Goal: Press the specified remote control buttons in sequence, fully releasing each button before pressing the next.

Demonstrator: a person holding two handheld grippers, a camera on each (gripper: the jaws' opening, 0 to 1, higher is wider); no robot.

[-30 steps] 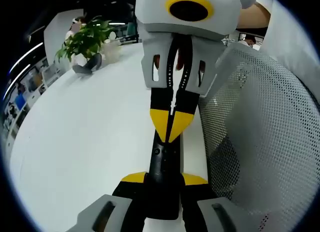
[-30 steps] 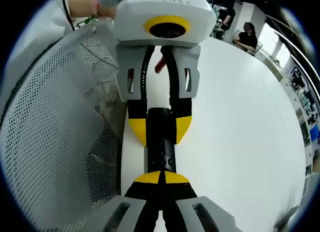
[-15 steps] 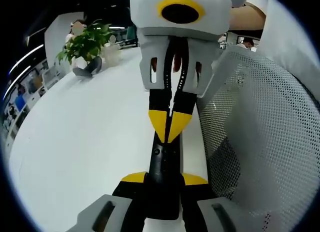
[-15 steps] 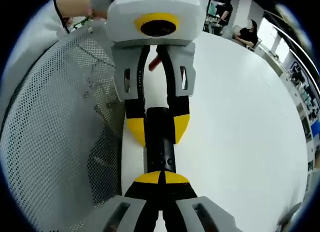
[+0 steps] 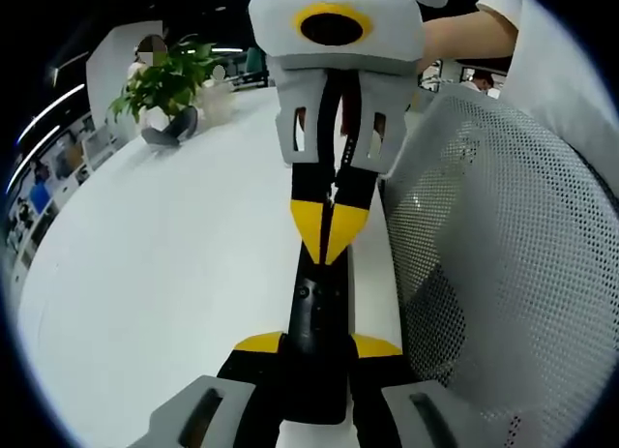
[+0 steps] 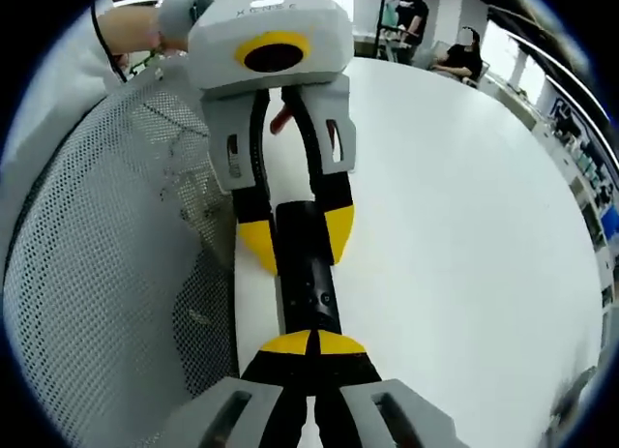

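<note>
Black remote (image 5: pixel 317 322) clamped in left gripper (image 5: pixel 317 349), right gripper (image 6: pixel 310 343) tips closed on it.

Bright, even light; fisheye-warped edges

Remote (image 5: pixel 316 317) mostly hidden in left gripper view: near end sits under the left tongs (image 5: pixel 317 346), far end under the right tongs (image 5: pixel 327 237) coming down from top of frame. Btns too small to read. In right gripper view the remote (image 6: pixel 305 283) has both ends covered too; whether right tongs (image 6: pixel 309 346) tip actually touches it, can't tell. Mesh chair back (image 6: pixel 106 274) cut off at left edge. Plant (image 5: pixel 164 80), upper left, blurry; its pot unclear. Person's hand (image 6: pixel 135 27) cut off at top.
</note>
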